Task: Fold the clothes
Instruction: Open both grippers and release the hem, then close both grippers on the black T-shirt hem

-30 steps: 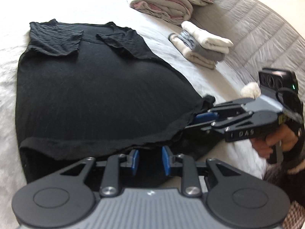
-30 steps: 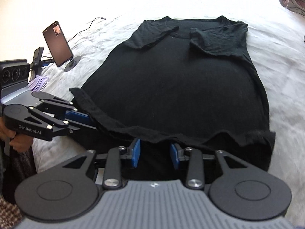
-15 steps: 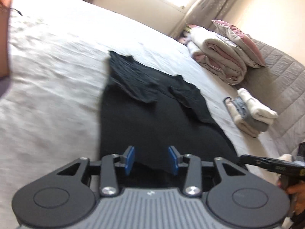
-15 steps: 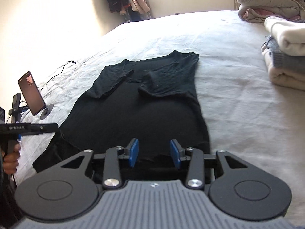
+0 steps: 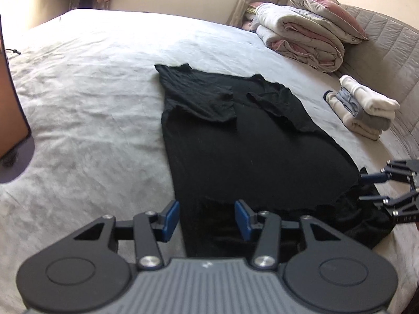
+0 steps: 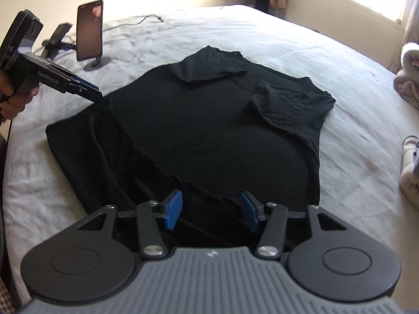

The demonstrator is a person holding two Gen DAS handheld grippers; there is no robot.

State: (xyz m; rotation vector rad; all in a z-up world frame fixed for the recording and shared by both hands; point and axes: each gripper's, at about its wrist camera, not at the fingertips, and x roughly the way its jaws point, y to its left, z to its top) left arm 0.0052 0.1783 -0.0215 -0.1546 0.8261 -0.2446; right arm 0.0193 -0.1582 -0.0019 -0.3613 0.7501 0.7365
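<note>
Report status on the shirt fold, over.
Left gripper open, right gripper open, both at the hem end. Black shirt flat on bed, sleeves folded in, bottom hem rumpled. Nothing on the shirt; phone stand off to the side.

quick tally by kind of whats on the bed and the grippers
black t-shirt: 1
stack of folded clothes: 1
pile of folded bedding: 1
phone on a stand: 1
grippers: 2, left gripper, right gripper
total: 6

Shirt (image 6: pixel 214 136) flat mid-bed (image 6: pixel 301 41); phone stand (image 6: pixel 90 32) off its left side, folded stack (image 5: pixel 364 110) right, bedding pile (image 5: pixel 303 34) behind that.
</note>
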